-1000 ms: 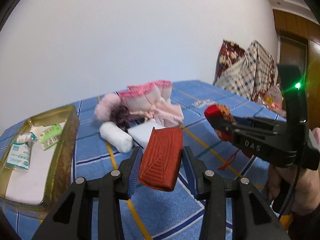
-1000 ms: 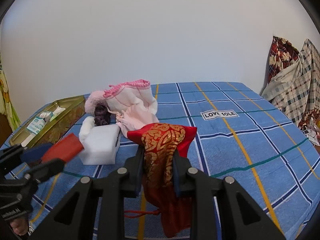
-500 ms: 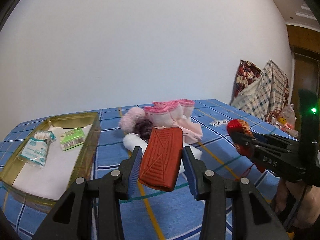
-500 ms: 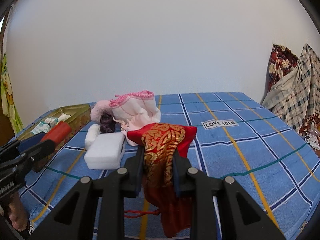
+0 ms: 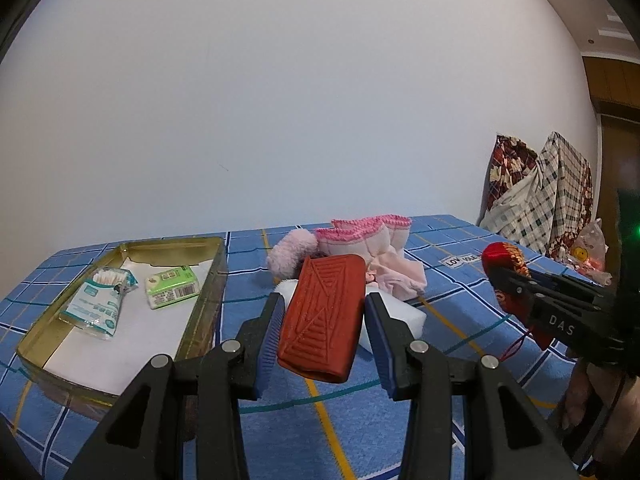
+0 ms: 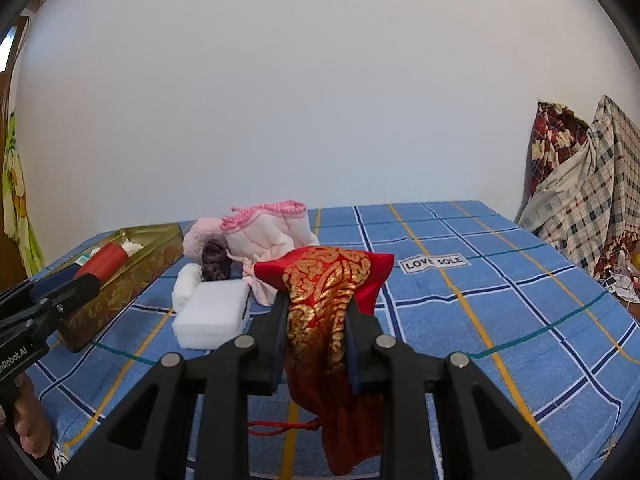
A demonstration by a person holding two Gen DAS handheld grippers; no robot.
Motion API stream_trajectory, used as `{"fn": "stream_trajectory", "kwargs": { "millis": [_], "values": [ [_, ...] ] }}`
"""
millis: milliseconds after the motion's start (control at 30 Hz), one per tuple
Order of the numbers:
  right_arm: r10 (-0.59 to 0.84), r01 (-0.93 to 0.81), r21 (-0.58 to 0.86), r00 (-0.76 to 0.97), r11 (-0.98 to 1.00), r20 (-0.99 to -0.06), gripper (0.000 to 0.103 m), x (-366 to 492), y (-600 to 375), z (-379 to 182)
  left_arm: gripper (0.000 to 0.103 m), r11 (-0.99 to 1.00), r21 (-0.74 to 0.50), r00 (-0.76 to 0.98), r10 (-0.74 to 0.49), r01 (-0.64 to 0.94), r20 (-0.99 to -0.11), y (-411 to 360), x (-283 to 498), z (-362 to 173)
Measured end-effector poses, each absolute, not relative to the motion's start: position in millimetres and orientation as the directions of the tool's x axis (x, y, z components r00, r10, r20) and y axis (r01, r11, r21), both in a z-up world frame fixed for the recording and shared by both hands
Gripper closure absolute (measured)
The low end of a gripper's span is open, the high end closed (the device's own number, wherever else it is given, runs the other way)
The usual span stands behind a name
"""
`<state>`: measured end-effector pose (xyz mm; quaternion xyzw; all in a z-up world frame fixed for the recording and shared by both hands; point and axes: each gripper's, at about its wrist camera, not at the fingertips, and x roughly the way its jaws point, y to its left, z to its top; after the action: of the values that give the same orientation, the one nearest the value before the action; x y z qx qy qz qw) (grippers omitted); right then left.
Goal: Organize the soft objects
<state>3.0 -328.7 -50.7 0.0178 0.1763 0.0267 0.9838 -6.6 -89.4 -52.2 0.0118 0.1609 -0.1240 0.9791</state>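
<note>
My left gripper point(image 5: 320, 312) is shut on a red ribbed pouch point(image 5: 323, 316), held above the blue checked cloth point(image 5: 460, 240) just right of a gold tin tray point(image 5: 210, 292). From the right wrist view the pouch point(image 6: 105, 260) hangs by the tray point(image 6: 132, 280). My right gripper point(image 6: 318, 320) is shut on a red and gold brocade bag point(image 6: 324, 292), its cord hanging below; in the left wrist view that gripper point(image 5: 508, 276) is at the right. A pink fluffy ball point(image 5: 292, 248), pink knitted cloth point(image 5: 372, 240), white sponge block point(image 6: 212, 314) and white roll point(image 6: 186, 282) lie mid-table.
The tray holds a cotton swab pack point(image 5: 98, 296) and a green tissue pack point(image 5: 172, 286). A dark purple fuzzy item point(image 6: 216, 260) lies by the sponge. Checked and floral fabric point(image 6: 580, 184) is piled at the right, with a plastic bag point(image 5: 586, 252) nearby.
The left gripper has swung left with the red pouch, toward the gold tray, which now fills more of its view. The right gripper has pulled back slightly with the brocade bag.
</note>
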Motion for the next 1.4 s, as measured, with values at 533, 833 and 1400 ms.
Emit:
{"fn": "stream_trajectory", "kwargs": {
  "millis": [533, 833, 1400],
  "values": [
    [0.044, -0.032, 0.043, 0.951, 0.999, -0.306, 0.079, -2.7, -325.7, -49.3, 0.059, 0.977, -0.016, 0.938, -0.208, 0.212, -0.276, -78.1, -13.6, -50.5],
    [0.052, -0.043, 0.036, 0.956, 0.998, -0.290, 0.079, -5.4, -314.3, -49.2, 0.059, 0.979, -0.001, 0.946, -0.196, 0.202, -0.259, -72.9, -17.9, -50.0],
    [0.111, -0.111, 0.015, 0.951, 0.994, -0.287, 0.079, -4.0, -283.9, -49.1, 0.059, 0.985, -0.013, 0.956, -0.173, 0.175, -0.238, -54.5, -18.7, -48.5]
  ]
}}
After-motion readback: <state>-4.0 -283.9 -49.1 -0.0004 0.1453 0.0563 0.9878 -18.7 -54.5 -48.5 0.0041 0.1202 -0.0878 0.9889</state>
